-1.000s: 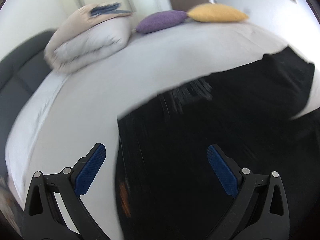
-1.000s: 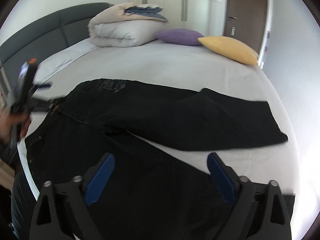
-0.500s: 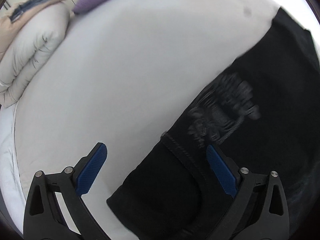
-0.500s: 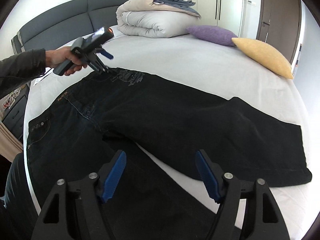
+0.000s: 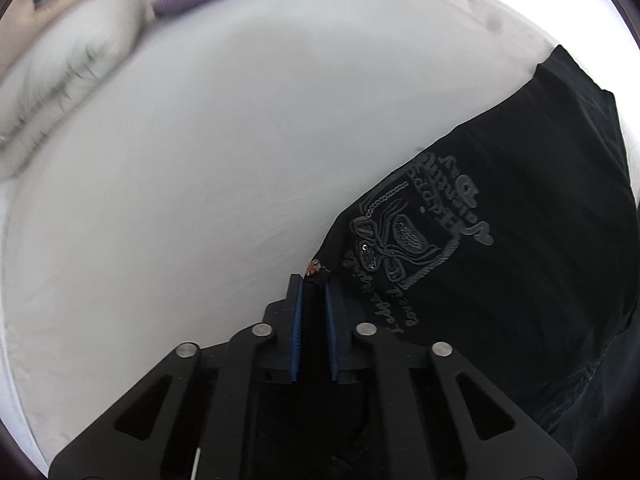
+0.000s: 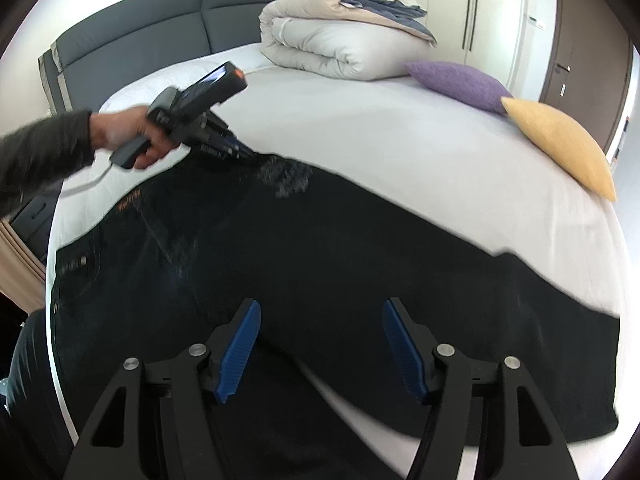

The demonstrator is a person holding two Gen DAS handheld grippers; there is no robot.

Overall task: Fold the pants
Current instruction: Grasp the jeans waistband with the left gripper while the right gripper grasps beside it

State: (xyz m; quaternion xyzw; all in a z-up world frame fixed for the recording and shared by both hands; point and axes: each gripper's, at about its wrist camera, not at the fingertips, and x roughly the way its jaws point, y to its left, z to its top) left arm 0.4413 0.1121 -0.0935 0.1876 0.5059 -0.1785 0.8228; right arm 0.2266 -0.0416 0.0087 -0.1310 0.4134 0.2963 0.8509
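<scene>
On white bed (image 6: 360,128): black pants (image 6: 320,248), purple cushion (image 6: 456,80), grey headboard (image 6: 160,28).

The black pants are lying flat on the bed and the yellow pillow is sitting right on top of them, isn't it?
Not quite. The yellow pillow sits on the bed sheet beyond the black pants, not on them, as the right wrist view shows. The pants do lie flat.

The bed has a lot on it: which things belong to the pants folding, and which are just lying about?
In use:
- black pants
- left tool, shut on the pants' edge
- right tool, closing over the pants

Lying about:
- folded duvet
- purple cushion
- yellow cushion
</scene>
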